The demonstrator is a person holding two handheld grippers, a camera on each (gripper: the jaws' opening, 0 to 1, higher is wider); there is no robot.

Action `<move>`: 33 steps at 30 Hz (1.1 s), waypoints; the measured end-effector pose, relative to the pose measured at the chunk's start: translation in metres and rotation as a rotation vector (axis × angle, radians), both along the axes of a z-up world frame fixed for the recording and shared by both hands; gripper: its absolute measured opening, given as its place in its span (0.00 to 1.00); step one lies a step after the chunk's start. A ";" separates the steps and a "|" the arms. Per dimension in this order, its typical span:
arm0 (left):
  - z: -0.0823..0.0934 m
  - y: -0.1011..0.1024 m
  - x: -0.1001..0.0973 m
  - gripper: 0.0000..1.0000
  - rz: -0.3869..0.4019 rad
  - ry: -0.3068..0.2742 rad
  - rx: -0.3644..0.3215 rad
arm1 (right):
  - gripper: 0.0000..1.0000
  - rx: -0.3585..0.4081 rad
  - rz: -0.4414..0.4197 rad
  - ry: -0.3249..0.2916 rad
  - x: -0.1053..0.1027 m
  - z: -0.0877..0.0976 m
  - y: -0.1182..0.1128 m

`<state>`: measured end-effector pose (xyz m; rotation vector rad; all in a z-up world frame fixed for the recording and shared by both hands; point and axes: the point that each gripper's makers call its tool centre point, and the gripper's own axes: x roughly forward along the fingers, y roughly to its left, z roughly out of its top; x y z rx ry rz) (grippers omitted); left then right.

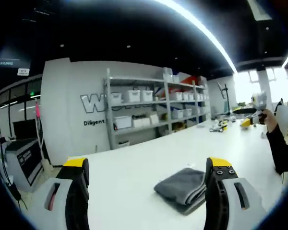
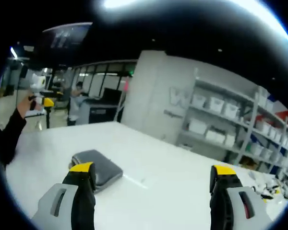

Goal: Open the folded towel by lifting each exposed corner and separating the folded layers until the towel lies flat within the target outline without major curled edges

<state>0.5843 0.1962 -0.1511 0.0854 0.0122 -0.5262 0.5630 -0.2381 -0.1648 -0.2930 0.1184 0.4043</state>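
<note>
A grey towel (image 1: 182, 187), folded into a thick pad, lies on the white table (image 1: 134, 167). In the left gripper view it sits just inside the right jaw of my left gripper (image 1: 148, 165), which is open and holds nothing. In the right gripper view the towel (image 2: 97, 166) lies partly behind the left jaw of my right gripper (image 2: 152, 170), also open and holding nothing. Both grippers hover above the table, short of the towel. Each gripper also appears far off in the other's view, held by a hand: the right gripper (image 1: 252, 114) and the left gripper (image 2: 46, 102).
A dark sleeve (image 1: 282, 146) reaches in at the right edge. Metal shelving (image 1: 149, 110) with white bins stands against the grey lettered wall beyond the table. Small tools (image 1: 220, 125) lie at the table's far end. A person (image 2: 77, 103) stands by machines in the background.
</note>
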 end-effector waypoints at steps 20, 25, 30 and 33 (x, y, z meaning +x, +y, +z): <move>-0.016 -0.021 0.034 0.99 0.012 0.037 0.038 | 1.00 -0.002 0.037 0.022 0.033 -0.007 0.021; -0.026 -0.029 0.039 0.99 -0.001 0.060 0.051 | 1.00 -0.023 0.053 0.039 0.040 -0.017 0.031; -0.030 -0.031 0.043 1.00 0.019 0.059 0.071 | 1.00 -0.047 0.075 0.044 0.039 -0.022 0.042; -0.026 -0.033 0.041 1.00 0.014 0.044 0.064 | 1.00 -0.047 0.080 0.036 0.040 -0.021 0.044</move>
